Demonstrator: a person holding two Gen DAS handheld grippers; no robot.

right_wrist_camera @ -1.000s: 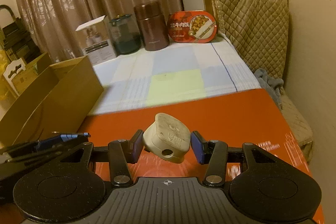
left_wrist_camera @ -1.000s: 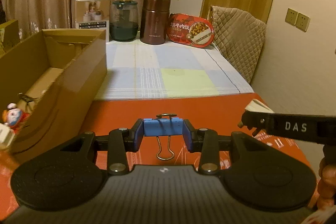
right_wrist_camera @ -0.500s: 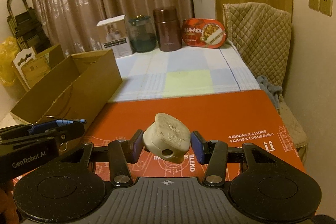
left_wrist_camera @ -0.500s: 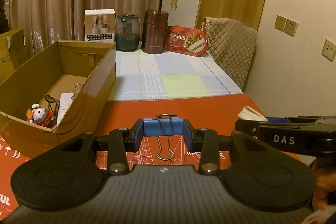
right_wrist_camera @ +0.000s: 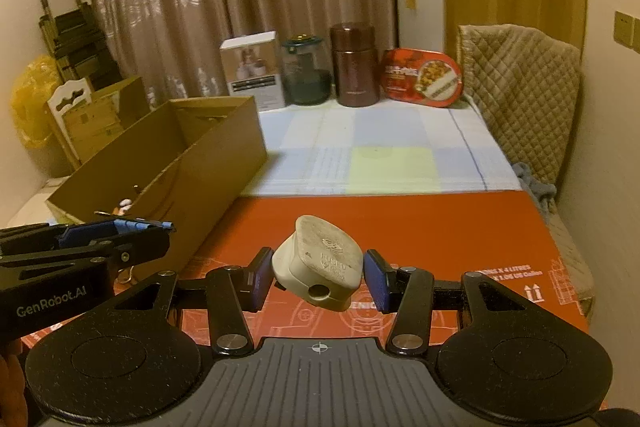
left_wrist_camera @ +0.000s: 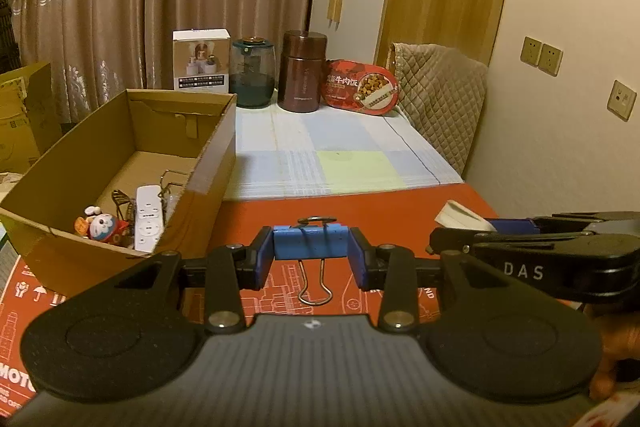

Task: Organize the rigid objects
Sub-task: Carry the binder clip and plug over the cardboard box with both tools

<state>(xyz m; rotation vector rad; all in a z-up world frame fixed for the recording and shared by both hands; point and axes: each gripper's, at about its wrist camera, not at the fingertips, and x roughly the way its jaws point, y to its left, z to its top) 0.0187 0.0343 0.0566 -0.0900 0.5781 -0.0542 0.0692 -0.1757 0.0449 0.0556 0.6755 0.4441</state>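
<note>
My left gripper point(left_wrist_camera: 311, 254) is shut on a blue binder clip point(left_wrist_camera: 310, 241) with wire handles, held above the red mat point(left_wrist_camera: 360, 207). My right gripper point(right_wrist_camera: 318, 277) is shut on a cream plug adapter point(right_wrist_camera: 320, 263), also above the mat. An open cardboard box point(left_wrist_camera: 208, 155) stands to the left; inside lie a white remote point(left_wrist_camera: 147, 213), a small cartoon figure point(left_wrist_camera: 102, 227) and wire clips. The right gripper also shows at the right edge of the left wrist view point(left_wrist_camera: 452, 227), and the left gripper at the left of the right wrist view point(right_wrist_camera: 160, 231).
Beyond the mat lies a checked cloth point(left_wrist_camera: 340, 155). At its far end stand a white carton point(left_wrist_camera: 201, 61), a dark glass jar point(left_wrist_camera: 253, 75), a brown flask point(left_wrist_camera: 303, 71) and a red food tub point(left_wrist_camera: 362, 87). A quilted chair back point(left_wrist_camera: 440, 99) and wall are at right.
Both grippers have drawn back and risen with their loads still held. The box now shows its inside and contents, and more of the red mat is in view.
</note>
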